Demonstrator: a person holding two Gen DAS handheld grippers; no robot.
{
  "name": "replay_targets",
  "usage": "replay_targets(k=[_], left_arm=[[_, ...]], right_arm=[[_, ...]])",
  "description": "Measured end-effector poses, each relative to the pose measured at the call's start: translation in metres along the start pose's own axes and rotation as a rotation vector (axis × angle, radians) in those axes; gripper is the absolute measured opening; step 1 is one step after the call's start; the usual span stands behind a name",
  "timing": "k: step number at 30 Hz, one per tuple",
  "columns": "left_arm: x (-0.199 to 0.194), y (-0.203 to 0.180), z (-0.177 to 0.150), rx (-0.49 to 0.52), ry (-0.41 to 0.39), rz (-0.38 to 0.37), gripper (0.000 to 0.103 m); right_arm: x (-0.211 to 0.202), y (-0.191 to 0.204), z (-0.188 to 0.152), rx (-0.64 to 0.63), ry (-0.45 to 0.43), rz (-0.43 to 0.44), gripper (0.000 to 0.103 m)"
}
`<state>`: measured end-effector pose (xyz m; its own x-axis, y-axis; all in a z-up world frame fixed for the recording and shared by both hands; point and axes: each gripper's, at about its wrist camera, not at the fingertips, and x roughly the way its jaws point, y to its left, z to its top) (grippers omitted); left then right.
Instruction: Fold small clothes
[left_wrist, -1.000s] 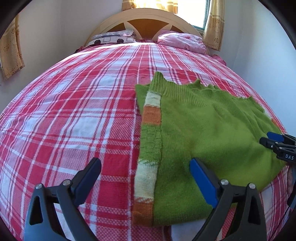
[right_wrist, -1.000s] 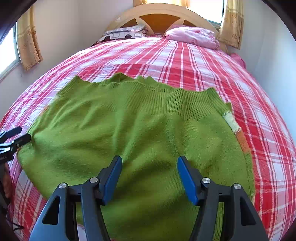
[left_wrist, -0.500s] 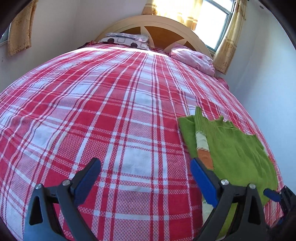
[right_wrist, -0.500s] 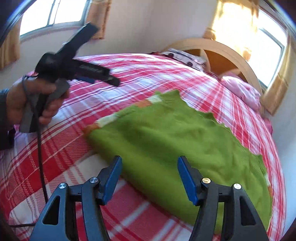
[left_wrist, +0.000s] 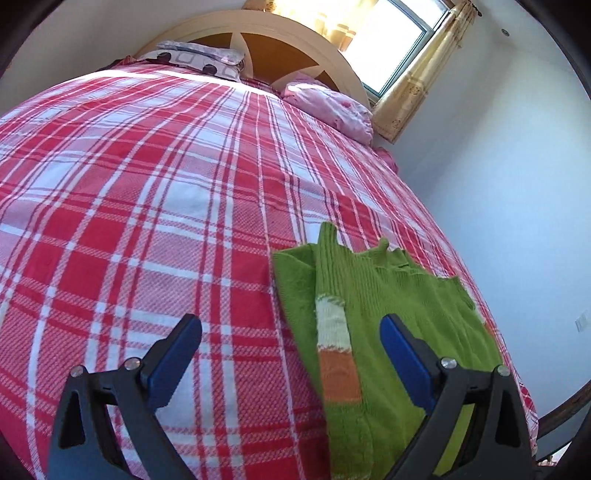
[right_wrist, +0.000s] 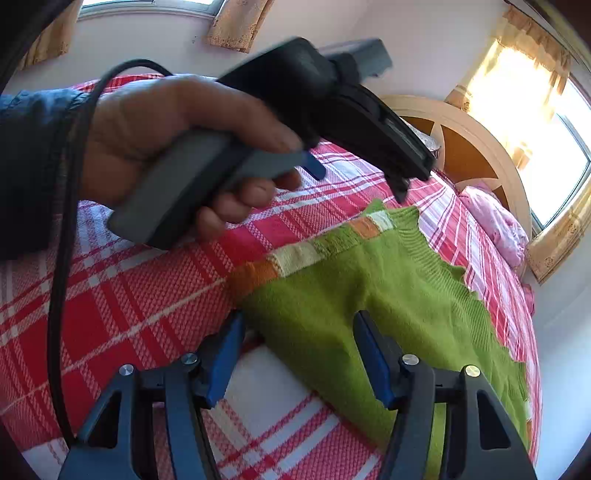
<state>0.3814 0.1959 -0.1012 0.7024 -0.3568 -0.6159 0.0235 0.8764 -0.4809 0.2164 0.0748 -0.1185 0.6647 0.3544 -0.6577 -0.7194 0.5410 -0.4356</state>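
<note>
A green knitted sweater (left_wrist: 406, 314) with a white and orange striped edge lies folded flat on the red plaid bed cover (left_wrist: 147, 184). My left gripper (left_wrist: 290, 343) hovers open above the cover, its right finger over the sweater's striped edge and nothing gripped. In the right wrist view the sweater (right_wrist: 369, 295) fills the lower right. My right gripper (right_wrist: 299, 347) hangs over its near corner, by the orange stripe. Its jaws are closing with that corner between them, but the pads are clear of the cloth. A hand (right_wrist: 155, 129) holds the left gripper (right_wrist: 410, 181) above the cover, close to the camera.
A patterned pillow (left_wrist: 199, 61) and a pink pillow (left_wrist: 332, 107) lie by the arched headboard (left_wrist: 280, 40). A white wall (left_wrist: 498, 184) runs along the bed's right side. A black cable (right_wrist: 62, 258) hangs from the left gripper's handle.
My left gripper swung left off the sweater, which now sits lower right in its view. My right gripper rolled and moved from the sweater's middle to its striped corner; the left hand looms closer.
</note>
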Motion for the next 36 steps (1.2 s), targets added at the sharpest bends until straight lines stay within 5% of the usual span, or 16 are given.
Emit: replay_targets(k=[10,17,19,22,30,36], left_arm=[[0.047,-0.012,0.019,0.008,0.083,-0.060,0.094],[0.062,-0.021,0.020,0.071,0.107,-0.025,0.063],[0.065,-0.019,0.018,0.064,0.127,-0.051,0.033],[0.063,-0.009,0.019,0.021,0.120,-0.090,0.021],[0.061,0.009,0.018,-0.084,0.124,-0.186,0.017],[0.058,0.011,0.014,-0.102,0.116,-0.203,0.017]], right_arm=[[0.007,0.012,0.011,-0.032,0.008,-0.008,0.036],[0.006,0.019,0.014,-0.047,0.014,-0.001,0.014],[0.006,0.017,0.015,-0.040,0.020,0.006,0.012],[0.004,0.012,0.016,-0.019,0.019,0.021,0.010],[-0.004,-0.008,0.017,0.027,-0.003,0.040,0.010],[-0.011,-0.039,0.011,0.156,-0.018,0.150,0.010]])
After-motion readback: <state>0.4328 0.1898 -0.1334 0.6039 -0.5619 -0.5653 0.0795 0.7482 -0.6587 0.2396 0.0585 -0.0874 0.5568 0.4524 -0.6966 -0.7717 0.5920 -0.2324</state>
